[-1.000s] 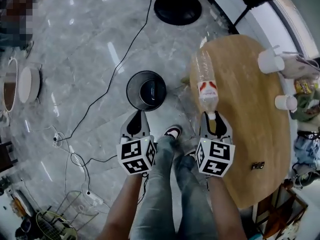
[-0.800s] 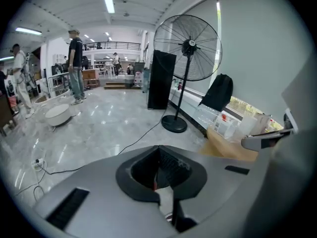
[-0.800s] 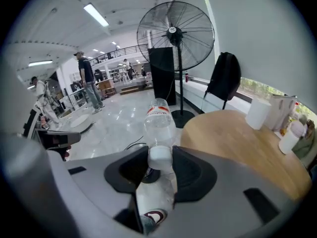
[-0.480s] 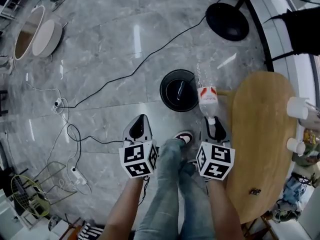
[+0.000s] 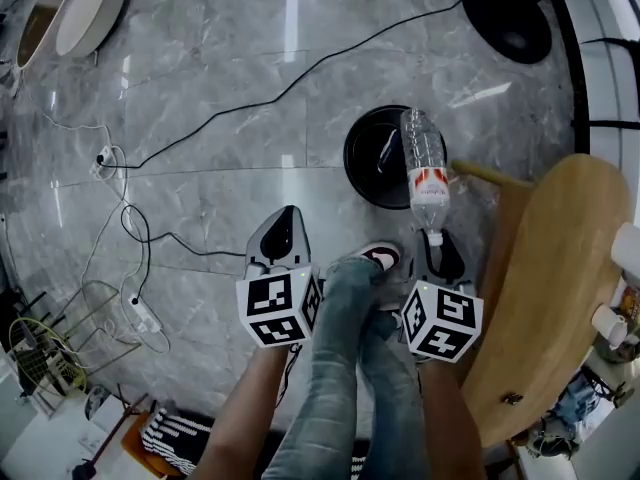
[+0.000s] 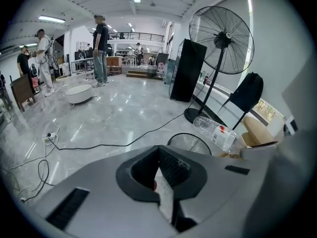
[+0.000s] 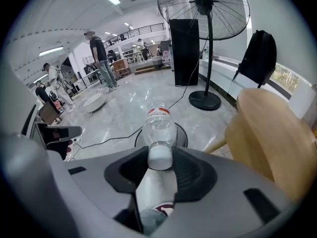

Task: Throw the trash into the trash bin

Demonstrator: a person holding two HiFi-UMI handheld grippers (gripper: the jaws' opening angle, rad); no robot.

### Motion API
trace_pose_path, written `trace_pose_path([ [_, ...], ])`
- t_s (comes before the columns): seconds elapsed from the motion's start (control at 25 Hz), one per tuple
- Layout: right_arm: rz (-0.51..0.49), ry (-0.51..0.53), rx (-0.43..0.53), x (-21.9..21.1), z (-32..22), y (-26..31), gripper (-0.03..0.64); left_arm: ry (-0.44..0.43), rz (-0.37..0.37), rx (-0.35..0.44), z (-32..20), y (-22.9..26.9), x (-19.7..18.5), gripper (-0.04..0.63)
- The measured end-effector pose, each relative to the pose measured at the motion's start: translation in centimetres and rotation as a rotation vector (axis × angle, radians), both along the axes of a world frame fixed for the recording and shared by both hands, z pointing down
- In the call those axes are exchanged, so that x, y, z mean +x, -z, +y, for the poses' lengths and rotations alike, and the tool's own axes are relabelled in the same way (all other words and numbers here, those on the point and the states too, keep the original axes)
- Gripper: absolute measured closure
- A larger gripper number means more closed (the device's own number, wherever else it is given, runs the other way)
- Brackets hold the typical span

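Head view | right tongs (image 5: pixel 437 244) angled down | gripping bottle (image 5: pixel 425 166) at bin (image 5: pixel 353 158) edge

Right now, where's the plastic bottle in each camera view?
Head view: bottle right of centre, neck in the right gripper, body over the trash bin's right edge.
Left gripper view: bottle right of centre, just above the bin.
Right gripper view: bottle centre, between the jaws.
Shared landmark: the trash bin.

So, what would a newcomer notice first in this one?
A clear plastic bottle, gripped at its capped neck by the right gripper, juts out above the black trash bin on the grey floor. The left gripper beside it is shut and empty; a wooden table stands right.
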State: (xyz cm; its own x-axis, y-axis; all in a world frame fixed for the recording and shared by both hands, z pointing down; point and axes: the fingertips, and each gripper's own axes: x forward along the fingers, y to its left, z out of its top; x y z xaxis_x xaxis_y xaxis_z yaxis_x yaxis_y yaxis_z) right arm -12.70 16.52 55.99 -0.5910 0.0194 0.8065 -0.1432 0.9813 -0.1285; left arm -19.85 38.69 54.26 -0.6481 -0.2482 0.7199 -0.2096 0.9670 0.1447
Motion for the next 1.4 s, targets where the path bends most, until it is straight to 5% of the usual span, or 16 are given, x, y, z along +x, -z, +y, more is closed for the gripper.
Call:
trace_pose_path([
  [0.44,0.061,0.015,-0.074,-0.8,1.2,-4.0,0.454,0.016,0.052,-0.027,1.1,-3.0,-0.5,0.580],
  [0.52,0.052,0.006,-0.087,-1.2,1.1,-3.9,0.370,0.009,0.051,-0.029,0.9,-2.8,-0.7,0.580],
  [0.84,0.045,-0.035,-0.079,-1.3,-0.2,-3.1,0.391,-0.025,0.044,-0.027,-0.4,-2.0,-1.6,0.580],
  [1.4,-0.034,-0.304,-0.075,3.2,-7.0,1.2,0.390,-0.306,0.023,0.000,-11.2,0.6,-1.3,0.580],
])
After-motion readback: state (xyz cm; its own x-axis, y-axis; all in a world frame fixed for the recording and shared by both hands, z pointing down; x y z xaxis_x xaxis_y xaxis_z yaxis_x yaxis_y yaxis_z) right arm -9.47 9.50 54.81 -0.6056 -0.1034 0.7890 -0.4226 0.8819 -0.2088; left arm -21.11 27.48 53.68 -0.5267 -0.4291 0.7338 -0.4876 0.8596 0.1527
